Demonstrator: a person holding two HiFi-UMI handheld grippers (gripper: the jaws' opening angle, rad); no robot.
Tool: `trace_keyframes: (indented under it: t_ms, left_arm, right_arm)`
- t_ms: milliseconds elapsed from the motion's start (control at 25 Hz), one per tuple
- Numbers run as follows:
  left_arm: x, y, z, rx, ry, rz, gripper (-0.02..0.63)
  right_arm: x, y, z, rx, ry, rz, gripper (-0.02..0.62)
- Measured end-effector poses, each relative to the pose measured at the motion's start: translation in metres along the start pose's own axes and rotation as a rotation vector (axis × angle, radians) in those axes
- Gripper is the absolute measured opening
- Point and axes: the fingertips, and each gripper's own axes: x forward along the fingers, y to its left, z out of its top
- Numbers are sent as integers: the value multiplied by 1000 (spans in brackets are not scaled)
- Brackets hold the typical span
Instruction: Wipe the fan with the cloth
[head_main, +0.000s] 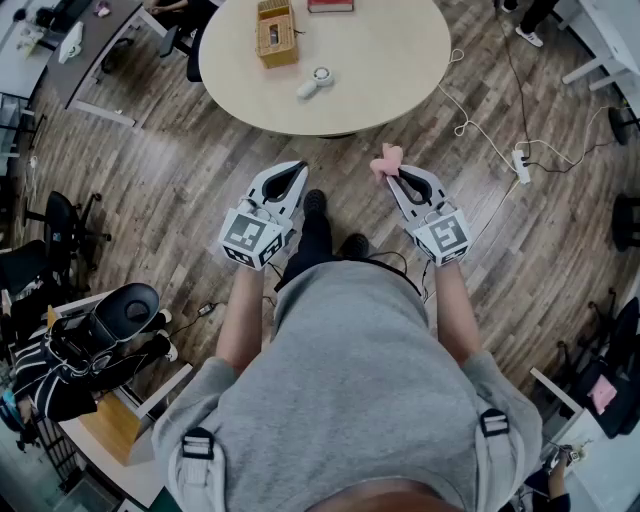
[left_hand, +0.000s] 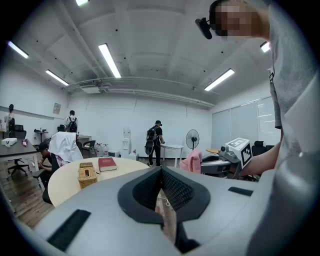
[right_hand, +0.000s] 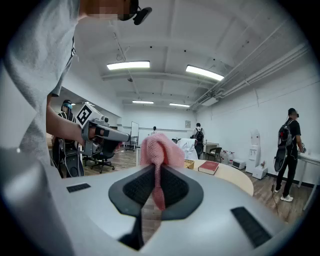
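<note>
Pink cloth (head_main: 386, 160) is pinched in the right gripper (head_main: 394, 176). Its jaws are closed on the cloth, so a bunch sticks out past the tips and a strip hangs between the pads. The left gripper (head_main: 290, 174) has its jaws fully together and holds nothing (only floor shows through the slit). Both are held nearly level in front of the person (head_main: 350, 400) and well apart from each other.

From the person, the round table (head_main: 400, 60) lies at 12 o'clock, with only open wood floor (head_main: 180, 170) between it and the grippers. The fan (head_main: 315, 81), small and white, lies on the table close to the near edge, well apart from both grippers. A wicker box (head_main: 277, 35) sits at 11 o'clock from the fan. A red book (head_main: 330, 5) lies at 12 o'clock from it, at the far edge. On the floor, a power strip (head_main: 520, 165) with its cable lies at 2 o'clock from the right gripper. An office chair (head_main: 62, 225) stands at 9 o'clock from the left one.

Only the head view shows the fan. The gripper views show the box and book on the table, but the fan cannot be made out there. The left gripper view adds a standing fan (left_hand: 192, 139) by the far wall, and someone with a backpack (left_hand: 155, 140) near it.
</note>
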Motion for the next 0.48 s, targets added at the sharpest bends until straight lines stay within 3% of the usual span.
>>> trace_keyframes:
  t_ms: [480]
  left_arm:
    - [3,2,-10,-5,18,-2,17]
  right_arm:
    - [2,2,-11,42,12,16,32]
